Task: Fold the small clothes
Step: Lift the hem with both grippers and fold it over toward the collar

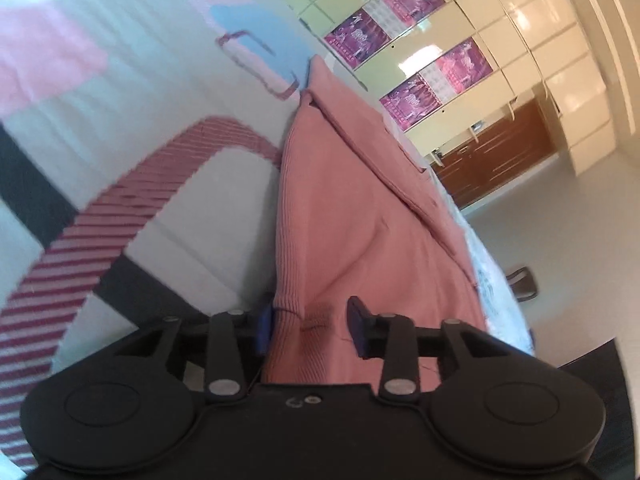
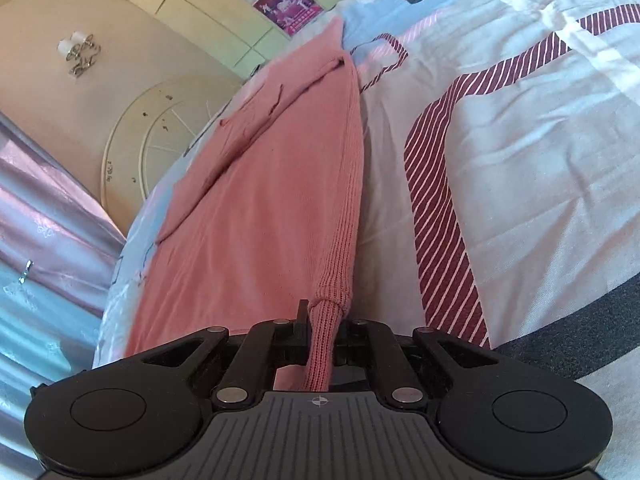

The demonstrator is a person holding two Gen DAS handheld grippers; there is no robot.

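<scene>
A salmon-pink ribbed knit garment [image 1: 360,216] lies stretched along a bed, over a white bedsheet printed with maroon-striped bands, pale blue patches and dark grey blocks [image 1: 132,80]. From each wrist camera it runs from the near edge away to a narrow far end near the wall.

The left gripper [image 1: 310,326] has its 2 black fingers spread partway apart, with the ribbed hem of the garment bunched between them; the blue-padded left finger [image 1: 264,330] touches the fabric, while the right finger sits just on the cloth surface, so a firm clamp cannot be confirmed.

The right gripper [image 2: 322,326] has its fingers drawn in close on a rolled ribbed edge of the same pink garment [image 2: 264,200], which passes straight between them and down toward the gripper body. To the right of that edge the bedsheet [image 2: 520,140] lies wrinkled and bare.

Beyond the far side of the bed stands a cream cabinet wall with purple posters [image 1: 412,0], above a brown wooden drawer unit [image 1: 496,148]. In the right wrist view, silvery pink curtains [image 2: 44,240] hang at the left.
</scene>
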